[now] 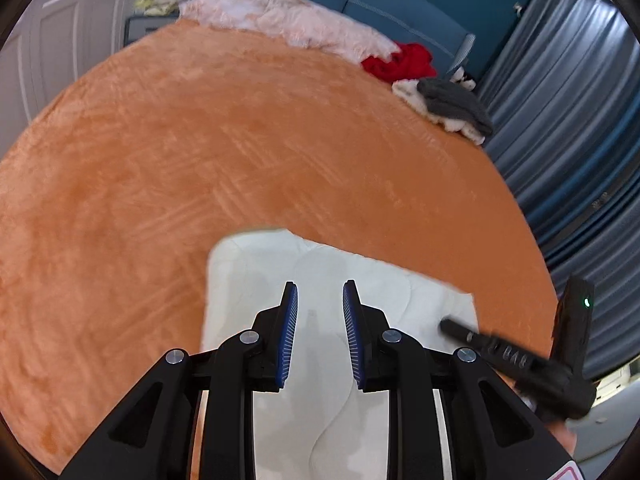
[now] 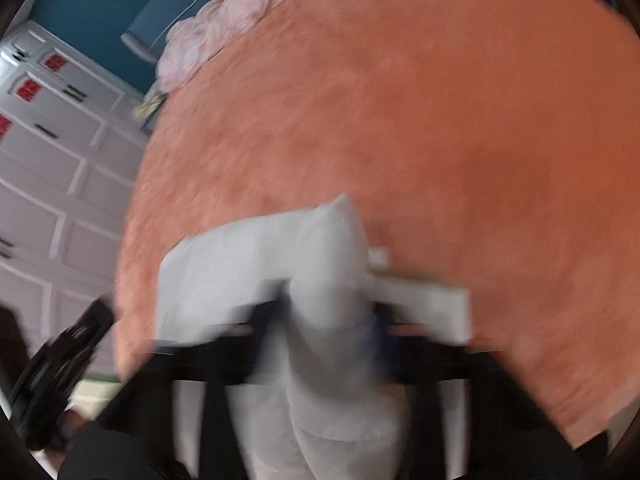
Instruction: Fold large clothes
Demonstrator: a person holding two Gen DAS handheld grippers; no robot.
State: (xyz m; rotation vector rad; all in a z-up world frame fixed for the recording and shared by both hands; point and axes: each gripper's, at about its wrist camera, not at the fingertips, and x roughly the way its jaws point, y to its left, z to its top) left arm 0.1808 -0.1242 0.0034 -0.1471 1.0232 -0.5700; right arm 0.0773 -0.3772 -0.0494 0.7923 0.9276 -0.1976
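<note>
Orange bedspread [image 1: 200, 140] under white garment [image 1: 320, 280]; no readable writing anywhere.

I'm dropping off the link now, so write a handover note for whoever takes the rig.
Left hand-held gripper: jaws slightly apart, empty, above the white garment.
Right hand-held gripper: blurred, apparently closed on a bunched fold of it.
Garment looks partly folded on the orange bedspread.
Left to do: finish this fold; red clothes and grey clothes wait at the far edge.
</note>
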